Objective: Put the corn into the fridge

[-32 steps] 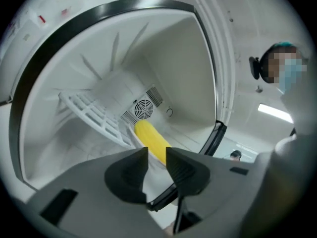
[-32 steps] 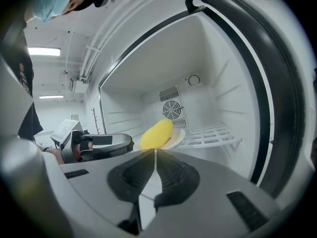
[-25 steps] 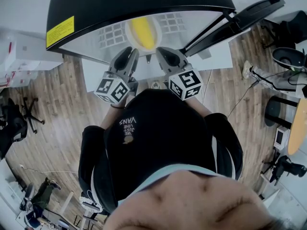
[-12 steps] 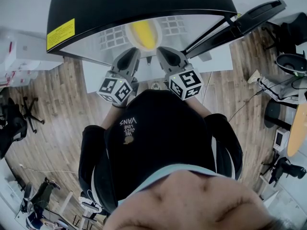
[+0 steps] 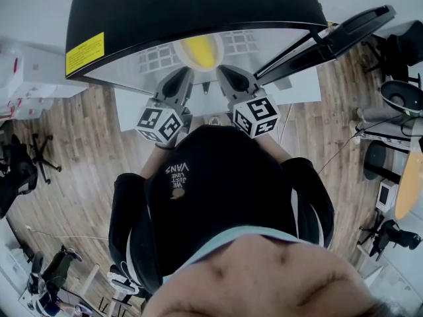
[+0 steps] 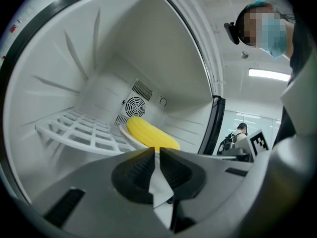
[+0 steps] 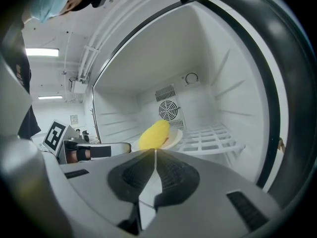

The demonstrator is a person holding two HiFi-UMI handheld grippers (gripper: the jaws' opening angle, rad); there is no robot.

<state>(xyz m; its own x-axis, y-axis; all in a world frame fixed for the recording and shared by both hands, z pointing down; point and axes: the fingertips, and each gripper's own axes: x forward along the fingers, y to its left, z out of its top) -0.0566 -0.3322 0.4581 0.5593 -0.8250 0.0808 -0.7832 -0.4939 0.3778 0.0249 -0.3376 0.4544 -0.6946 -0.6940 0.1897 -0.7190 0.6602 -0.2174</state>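
Observation:
A yellow corn cob [image 5: 200,50] lies on a small white plate inside the open fridge [image 5: 165,8], on the white wire shelf [image 6: 79,130]. The left gripper view shows the corn [image 6: 151,134] just beyond the jaw tips, with the plate [image 6: 125,134] under it. In the right gripper view the corn [image 7: 154,134] rests on the plate [image 7: 174,139] in front of the rear fan. My left gripper [image 5: 186,72] and right gripper [image 5: 222,70] sit side by side at the fridge mouth, short of the corn. Both are shut with nothing between their jaws.
The black fridge door [image 5: 330,32] stands swung open to the right. A round fan grille [image 7: 169,110] sits in the fridge's back wall. The white side walls enclose the shelf closely. Wooden floor and office chairs [image 5: 26,157] surround the person.

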